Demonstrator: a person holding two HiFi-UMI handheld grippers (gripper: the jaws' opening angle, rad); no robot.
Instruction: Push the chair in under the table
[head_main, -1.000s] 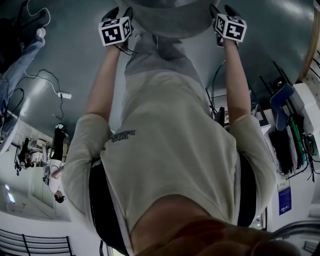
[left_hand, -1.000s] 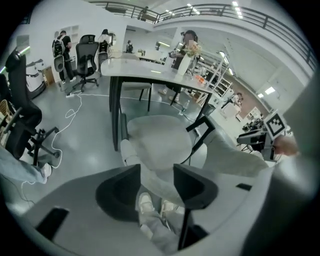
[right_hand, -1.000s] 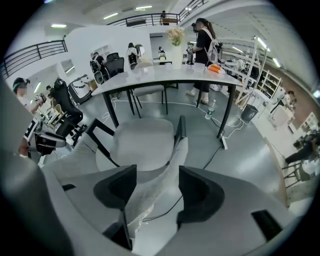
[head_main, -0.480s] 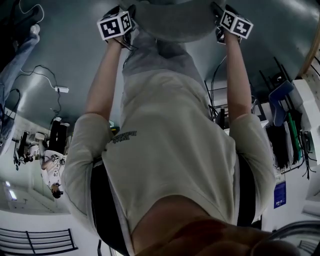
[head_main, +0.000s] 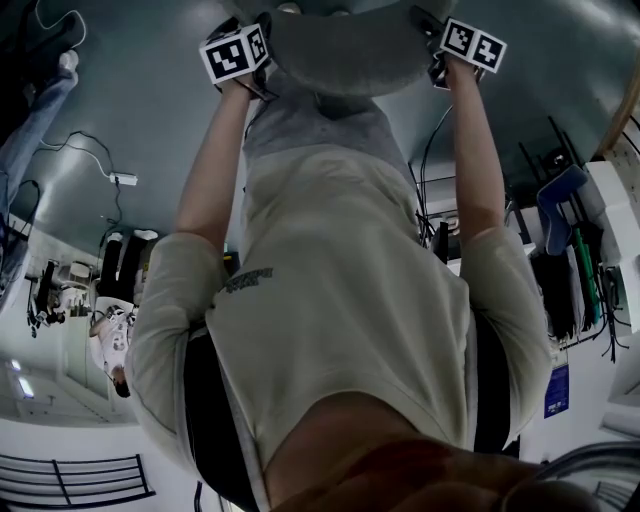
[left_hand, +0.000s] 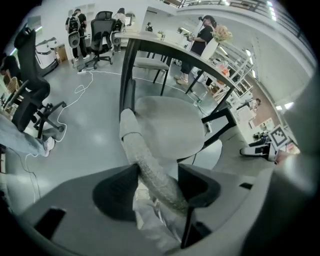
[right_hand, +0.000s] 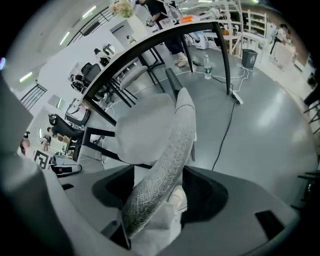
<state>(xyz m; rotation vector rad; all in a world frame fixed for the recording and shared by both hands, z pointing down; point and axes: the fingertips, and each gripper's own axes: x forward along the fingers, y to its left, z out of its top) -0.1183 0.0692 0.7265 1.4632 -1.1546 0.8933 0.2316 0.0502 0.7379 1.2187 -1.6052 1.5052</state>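
The grey fabric chair stands just short of the dark table (left_hand: 165, 42), its seat (left_hand: 167, 127) towards the black legs. In the head view the backrest (head_main: 345, 45) lies at the top edge, past my outstretched arms. My left gripper (left_hand: 159, 172) straddles the backrest's padded top edge (left_hand: 150, 167) near its left end, open, the rim close against one jaw. At the other end my right gripper (right_hand: 160, 172) stands wide open over the same rim (right_hand: 170, 155), with gaps on both sides. The marker cubes (head_main: 233, 55) (head_main: 470, 45) flank the backrest.
Black office chairs (left_hand: 30, 95) stand to the left, with cables (left_hand: 85, 90) across the grey floor. A bottle (right_hand: 206, 67) and a power strip (right_hand: 237, 97) lie beside the table leg. A second chair (left_hand: 150, 62) sits under the table. People stand in the distance.
Both grippers have sunk down over the backrest's top edge and rolled a little. The chair has not visibly moved.
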